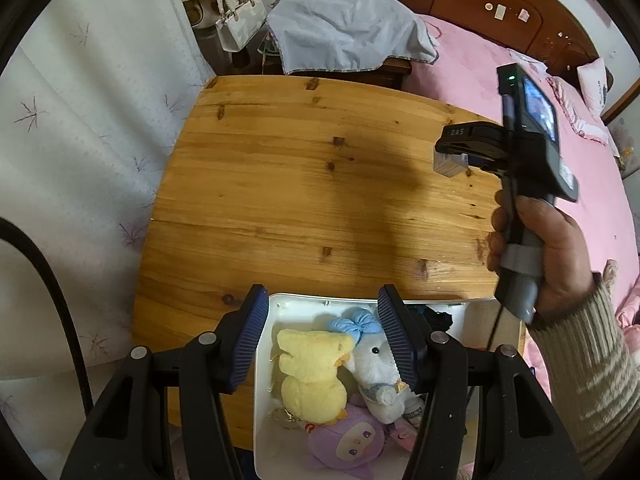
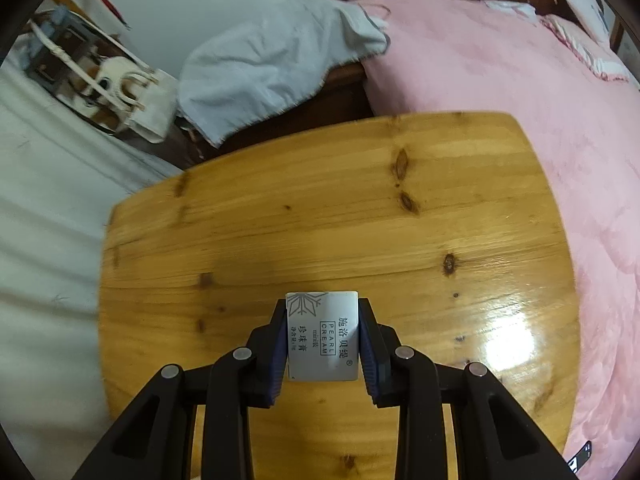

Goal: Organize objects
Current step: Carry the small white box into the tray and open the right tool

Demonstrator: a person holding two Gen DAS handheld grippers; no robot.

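Note:
A small silver pearl cream box [image 2: 323,336] is clamped between the blue pads of my right gripper [image 2: 324,334], lifted a little above the wooden table [image 2: 360,232]. From the left wrist view the same box [image 1: 450,164] hangs in the right gripper [image 1: 452,158], which a hand holds over the table's right side. My left gripper [image 1: 324,344] stands open above a white bin [image 1: 264,432], nothing between its pads. In the bin lie a yellow duck plush [image 1: 310,376], a white plush with a blue bow [image 1: 374,364] and a purple plush [image 1: 352,444].
The table top [image 1: 280,184] is bare wood. A pink bed [image 2: 520,100] borders its right and far side. A grey cloth [image 1: 348,32] covers a nightstand behind it, and a white handbag [image 1: 238,20] hangs at the back left. White curtain fabric lies along the left.

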